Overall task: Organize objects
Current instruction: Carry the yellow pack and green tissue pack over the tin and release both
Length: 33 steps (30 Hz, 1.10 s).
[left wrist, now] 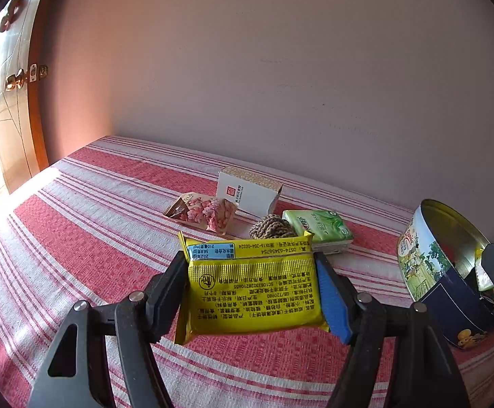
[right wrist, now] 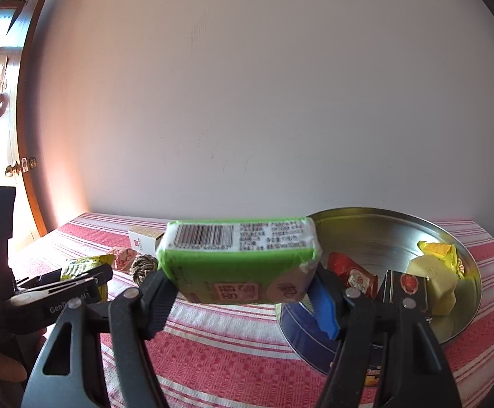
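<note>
The left gripper [left wrist: 252,292] is holding one yellow snack packet [left wrist: 252,289] above the table [left wrist: 77,238], its jaws closed onto the packet's two short ends, printed back facing the camera. The right gripper [right wrist: 243,285] is holding one green tissue pack [right wrist: 240,258] in the same way, jaws clamped on its two sides, barcode face turned up, just left of the round tin [right wrist: 464,306].

Beyond the left gripper, four things are lying loose on the red-and-white striped cloth: one brown knitted ball [left wrist: 272,226], with a second green tissue pack [left wrist: 318,227] touching it on the right, then one pink floral pouch [left wrist: 206,212], and farthest back one white box [left wrist: 248,192], near the wall.

One tin is sitting at the right of the table, open, its outside dark blue with a printed picture band [left wrist: 417,258]. Inside it, in the right wrist view, four wrapped items are showing: one red sachet [right wrist: 349,272], one dark packet with a red label [right wrist: 411,285], one pale yellow block [right wrist: 434,278], and one yellow wrapper [right wrist: 442,255] behind it.
</note>
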Tool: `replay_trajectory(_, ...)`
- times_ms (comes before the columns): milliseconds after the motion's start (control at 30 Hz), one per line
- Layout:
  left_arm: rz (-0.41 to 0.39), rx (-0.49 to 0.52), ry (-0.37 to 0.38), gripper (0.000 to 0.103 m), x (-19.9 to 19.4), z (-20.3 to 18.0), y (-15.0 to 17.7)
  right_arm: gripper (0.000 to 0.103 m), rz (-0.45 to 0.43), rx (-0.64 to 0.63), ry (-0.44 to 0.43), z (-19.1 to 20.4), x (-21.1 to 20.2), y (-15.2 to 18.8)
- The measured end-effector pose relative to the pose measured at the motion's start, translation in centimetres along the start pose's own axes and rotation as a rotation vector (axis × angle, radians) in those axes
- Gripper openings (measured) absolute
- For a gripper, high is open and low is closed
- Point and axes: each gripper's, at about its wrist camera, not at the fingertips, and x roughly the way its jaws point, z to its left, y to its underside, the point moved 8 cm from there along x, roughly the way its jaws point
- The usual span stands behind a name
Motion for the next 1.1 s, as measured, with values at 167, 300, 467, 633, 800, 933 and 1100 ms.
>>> replay_trajectory(167, -0.020, 0.035, 0.026, 0.073, -1.0, -2.7, 0.2, 0.070, -0.017, 0.054, 0.000, -2.9, -1.2, -0.6)
replay_trajectory(300, -0.027, 0.087, 0.037, 0.073, -1.3, -5.5, 0.3, 0.070, -0.029, 0.068, 0.020, -4.7, -1.6, -1.1)
replay_trajectory(467, -0.048, 0.139, 0.055, 0.073, -1.8, -9.1, -0.1, 0.070, -0.056, 0.061, 0.081, -7.4, -2.4, -1.8)
replay_trajectory(633, -0.066, 0.180, 0.085, 0.073, -2.1, -12.6, -0.3, 0.070, -0.076, 0.084, 0.148, -11.1, -3.1, -2.5)
replay_trajectory(800, -0.077, 0.217, 0.114, 0.073, -2.1, -15.6, -0.3, 0.070, -0.084, 0.125, 0.224, -15.5, -3.4, -3.1)
replay_trajectory(933, -0.083, 0.248, 0.132, 0.073, -1.8, -17.5, -0.3, 0.070, -0.078, 0.144, 0.283, -18.7, -3.4, -3.2)
replay_trajectory(1100, -0.079, 0.259, 0.157, 0.073, -1.3, -19.6, -0.2, 0.070, -0.058, 0.151, 0.340, -21.8, -3.3, -3.1)
